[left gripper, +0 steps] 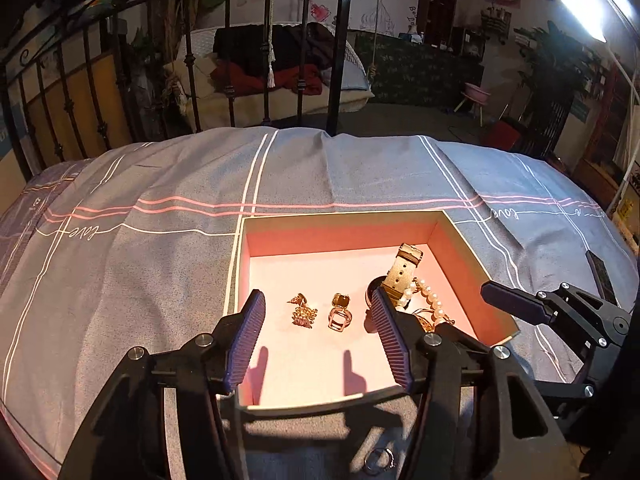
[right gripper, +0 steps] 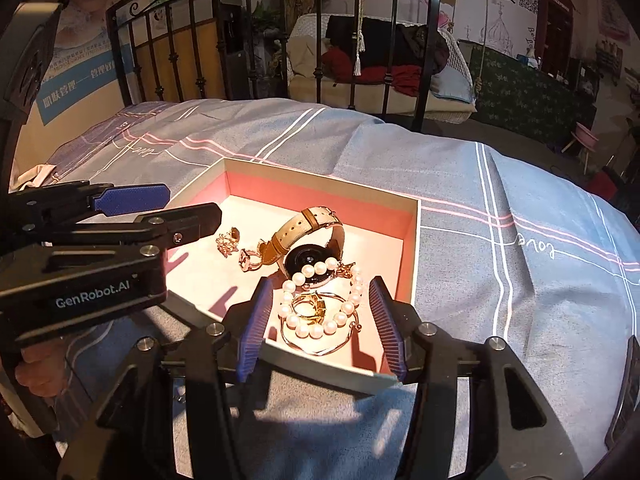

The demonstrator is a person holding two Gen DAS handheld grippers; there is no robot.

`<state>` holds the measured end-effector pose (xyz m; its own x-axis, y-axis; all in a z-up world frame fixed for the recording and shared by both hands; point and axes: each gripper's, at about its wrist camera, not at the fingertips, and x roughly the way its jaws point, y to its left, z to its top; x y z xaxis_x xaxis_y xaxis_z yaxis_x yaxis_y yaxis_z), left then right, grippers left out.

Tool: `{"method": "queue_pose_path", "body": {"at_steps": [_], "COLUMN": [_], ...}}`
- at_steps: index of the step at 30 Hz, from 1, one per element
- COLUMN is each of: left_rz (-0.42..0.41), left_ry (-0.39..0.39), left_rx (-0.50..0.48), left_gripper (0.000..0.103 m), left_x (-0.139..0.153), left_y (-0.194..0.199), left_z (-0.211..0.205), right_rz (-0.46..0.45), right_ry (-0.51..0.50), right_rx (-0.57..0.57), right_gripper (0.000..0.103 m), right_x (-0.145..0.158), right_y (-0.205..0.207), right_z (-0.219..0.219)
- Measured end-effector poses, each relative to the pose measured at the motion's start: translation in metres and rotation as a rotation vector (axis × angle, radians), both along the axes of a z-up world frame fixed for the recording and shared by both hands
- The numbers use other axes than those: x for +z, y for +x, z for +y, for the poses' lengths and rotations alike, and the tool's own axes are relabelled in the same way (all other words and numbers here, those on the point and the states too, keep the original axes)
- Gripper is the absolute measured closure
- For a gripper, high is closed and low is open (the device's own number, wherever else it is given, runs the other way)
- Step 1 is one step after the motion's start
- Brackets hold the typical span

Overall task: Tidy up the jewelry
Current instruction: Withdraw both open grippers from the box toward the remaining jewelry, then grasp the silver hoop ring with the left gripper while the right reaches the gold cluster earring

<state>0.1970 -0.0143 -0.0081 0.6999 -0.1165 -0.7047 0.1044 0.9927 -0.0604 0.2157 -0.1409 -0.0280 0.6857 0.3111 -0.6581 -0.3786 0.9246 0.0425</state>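
We see the left gripper [left gripper: 318, 322] spread wide with nothing between its blue pads, poised low in the frame over the near edge of the pink-lined box [left gripper: 340, 222]. Just past its tips two gold earrings [left gripper: 304, 311] [left gripper: 340, 313] lie apart on the box floor. A small ring [left gripper: 378, 460] lies on the bedspread [left gripper: 160, 184] at the bottom of the frame, outside the box. The right gripper [right gripper: 320, 306] is likewise wide open and empty, framing a pearl bracelet [right gripper: 320, 304] looped around a gold ring [right gripper: 312, 306], with a thin bangle [right gripper: 320, 350] beneath. Further up, the pearls overlap a watch [right gripper: 308, 254] with a beige strap, all towards the box's right side.
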Motion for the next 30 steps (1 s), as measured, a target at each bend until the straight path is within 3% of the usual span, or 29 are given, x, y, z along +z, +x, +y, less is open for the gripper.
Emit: {"method": "queue_pose_path", "body": {"at_steps": [4, 10, 15, 18, 21, 25, 30], "left_rz": [0.003, 0.110, 0.112, 0.109, 0.095, 0.076, 0.067], "left_ry": [-0.028, -0.065, -0.004, 0.025, 0.061, 0.050, -0.042], "left_rx": [-0.034, -0.074, -0.091, -0.102, -0.110, -0.119, -0.112], "left_gripper": [0.047, 0.047, 0.047, 0.047, 0.061, 0.083, 0.084], "left_x": [-0.004, -0.043, -0.056, -0.058, -0.062, -0.063, -0.063], "left_y": [-0.034, -0.070, -0.076, -0.068, -0.067, -0.070, -0.071], "left_z": [0.002, -0.002, -0.014, -0.020, -0.024, -0.022, -0.009], "right_rz": [-0.006, 0.080, 0.107, 0.102, 0.098, 0.100, 0.111], "right_ry": [0.022, 0.054, 0.052, 0.046, 0.039, 0.038, 0.035], "right_rx": [-0.002, -0.007, -0.003, 0.004, 0.006, 0.010, 0.067], "right_gripper": [0.052, 0.052, 0.051, 0.044, 0.040, 0.039, 0.039], "right_x": [0.001, -0.030, -0.046, -0.046, -0.047, -0.047, -0.048], "right_y": [-0.036, -0.083, -0.101, -0.102, -0.103, -0.101, -0.092], "right_z": [-0.015, -0.027, -0.026, -0.022, -0.019, -0.016, -0.001]}}
